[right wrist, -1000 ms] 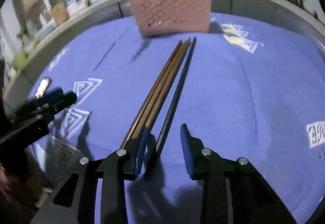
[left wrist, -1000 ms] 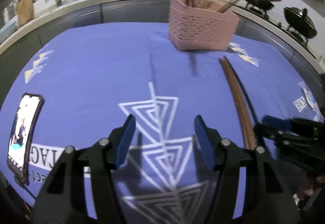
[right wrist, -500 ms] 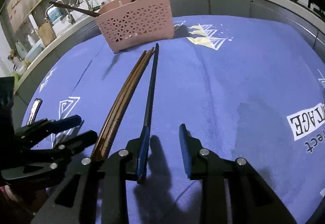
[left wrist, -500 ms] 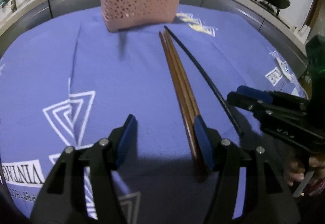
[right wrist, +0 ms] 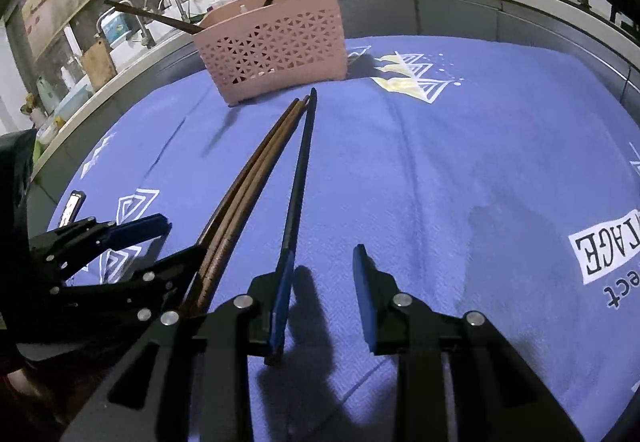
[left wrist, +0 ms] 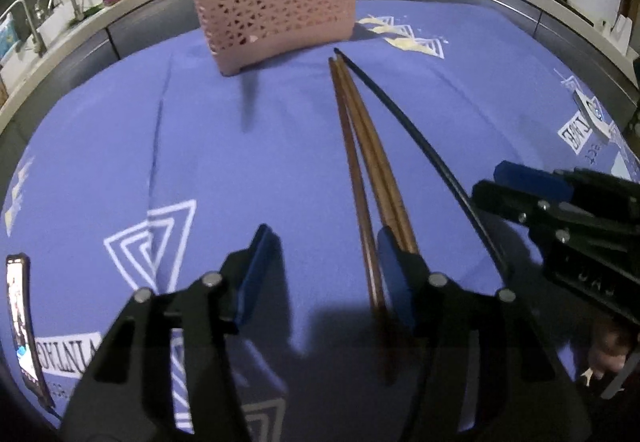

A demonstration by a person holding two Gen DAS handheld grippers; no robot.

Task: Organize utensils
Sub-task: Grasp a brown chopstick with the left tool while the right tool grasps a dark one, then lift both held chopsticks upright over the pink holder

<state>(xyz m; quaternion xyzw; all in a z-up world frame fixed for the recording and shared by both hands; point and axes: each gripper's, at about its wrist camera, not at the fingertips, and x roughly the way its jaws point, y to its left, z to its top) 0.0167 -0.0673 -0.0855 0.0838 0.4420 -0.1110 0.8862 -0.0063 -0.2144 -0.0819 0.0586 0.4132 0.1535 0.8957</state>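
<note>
L gripper (left wrist: pixel 324 262) jaws just closing in, still apart – one brown chopstick (left wrist: pixel 362 217) betw them; R gripper (right wrist: pixel 324 278) open (black chopstick (right wrist: pixel 298 177) beside its left pad)

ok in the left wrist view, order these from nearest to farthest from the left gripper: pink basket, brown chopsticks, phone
1. brown chopsticks, at the left gripper's right finger.
2. phone, left edge of the cloth.
3. pink basket, far end of the cloth, ahead.

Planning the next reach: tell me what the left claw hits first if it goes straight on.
Probably the brown chopsticks under the left claw, one lying between its open fingers; otherwise the blue cloth. Depth is uncertain.
</note>
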